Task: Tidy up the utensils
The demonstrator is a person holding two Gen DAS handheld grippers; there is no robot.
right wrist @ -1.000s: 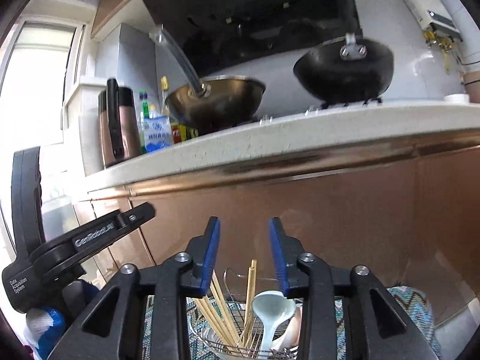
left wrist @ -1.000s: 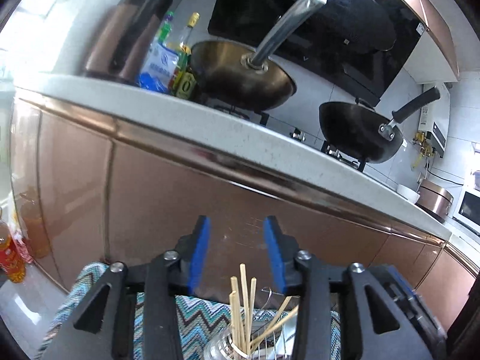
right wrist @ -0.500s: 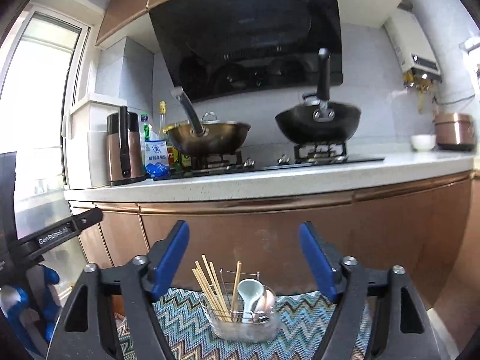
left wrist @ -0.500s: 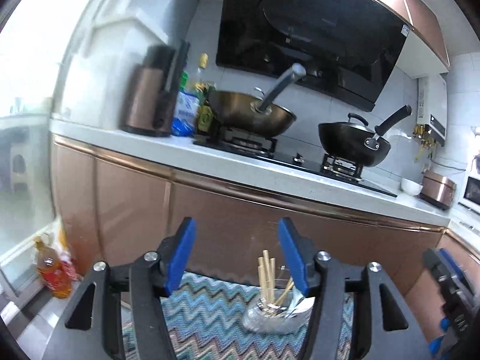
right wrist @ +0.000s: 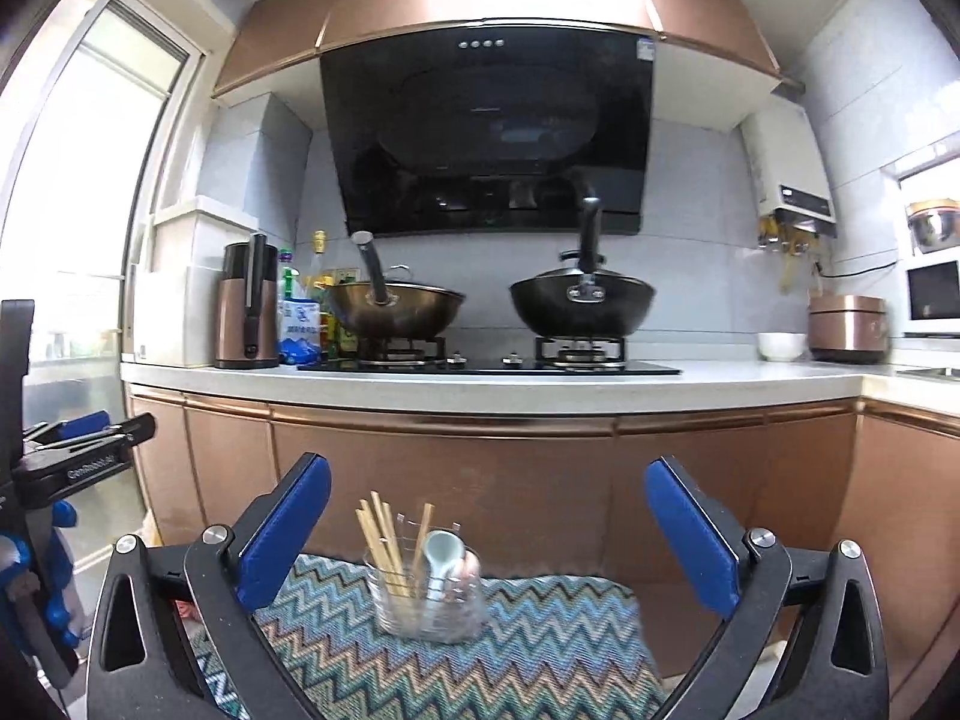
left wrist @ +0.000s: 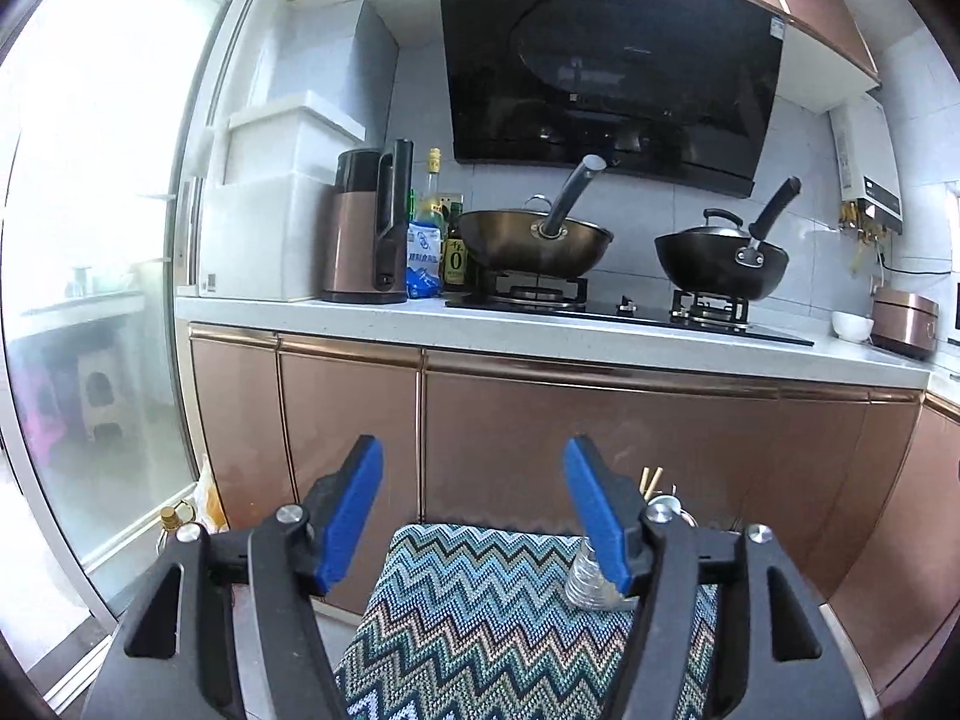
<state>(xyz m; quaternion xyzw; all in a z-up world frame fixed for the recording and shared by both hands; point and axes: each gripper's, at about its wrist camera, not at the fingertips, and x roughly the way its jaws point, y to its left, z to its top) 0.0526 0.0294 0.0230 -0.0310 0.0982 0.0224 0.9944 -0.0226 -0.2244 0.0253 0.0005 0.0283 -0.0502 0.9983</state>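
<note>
My utensil holder [right wrist: 427, 599], a clear cup with a wire frame inside, stands on the zigzag-patterned cloth [right wrist: 540, 648] toward its far edge, just in front of the copper-coloured cabinet doors [right wrist: 456, 468]. In it I see a bundle of wooden chopsticks [right wrist: 381, 543] leaning to the left and a pale blue spoon [right wrist: 443, 553] beside them on the right, its bowl upward; something pinkish sits behind the spoon, but I cannot tell what it is. My right gripper [right wrist: 487, 531] is spread wide, its blue pads [right wrist: 285, 531] well apart on either side of the holder and touching nothing. It holds nothing. In the left wrist view, my left gripper [left wrist: 473, 513] is also open, somewhat less wide, and empty; the holder [left wrist: 591, 585] shows only partly behind the right-hand finger, with the chopstick tips [left wrist: 651, 479] poking above it. The left gripper's body is visible at the left edge of the right wrist view. Further back, the white counter [right wrist: 540, 384] carries a stove with a bronze wok [right wrist: 393, 312] and a black wok [right wrist: 581, 303], a copper kettle [right wrist: 247, 306], several bottles [right wrist: 312, 300], a white bowl [right wrist: 780, 347] and a rice cooker [right wrist: 847, 327], all under a black range hood [right wrist: 492, 132].
</note>
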